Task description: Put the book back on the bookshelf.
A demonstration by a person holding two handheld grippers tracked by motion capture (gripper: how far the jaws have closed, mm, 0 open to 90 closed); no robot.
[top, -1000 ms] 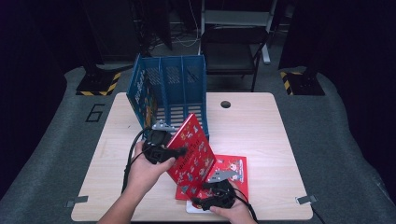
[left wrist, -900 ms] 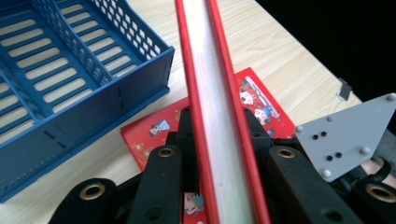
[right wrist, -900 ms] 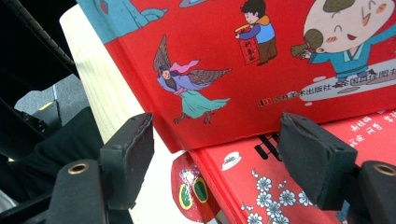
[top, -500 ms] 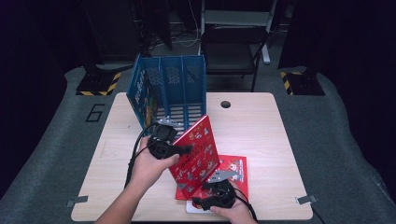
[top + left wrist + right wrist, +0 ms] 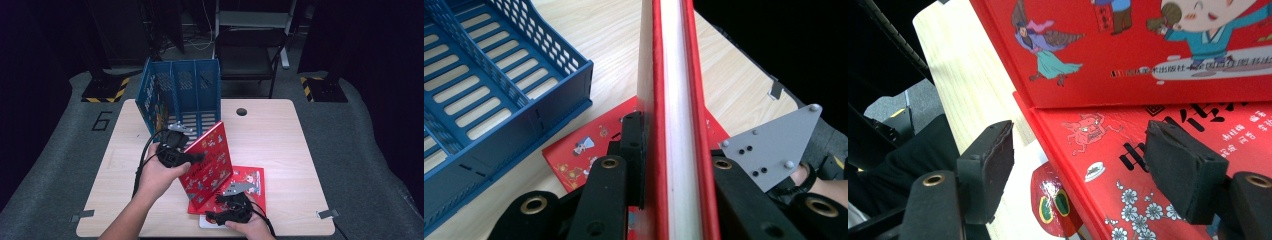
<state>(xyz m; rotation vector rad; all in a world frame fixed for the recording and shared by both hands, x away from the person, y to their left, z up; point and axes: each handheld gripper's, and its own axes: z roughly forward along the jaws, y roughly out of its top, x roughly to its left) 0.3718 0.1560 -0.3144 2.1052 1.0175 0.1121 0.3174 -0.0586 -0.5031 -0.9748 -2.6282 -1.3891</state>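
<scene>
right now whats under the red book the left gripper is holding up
A second red book lies flat on the table under the tilted red book clamped by the left gripper. A white item peeks from beneath; the rest of it is covered.

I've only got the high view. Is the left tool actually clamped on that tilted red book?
Observer: Yes. In the left gripper view the left tool is closed on the raised red book, pads on both covers.
Operator: And the right tool?
Observer: The right tool is open; its pads stand apart above the flat red book, not pressing it.
Operator: Anything under that flat book?
Observer: A white item with a red and green print pokes out from beneath its corner.
</scene>
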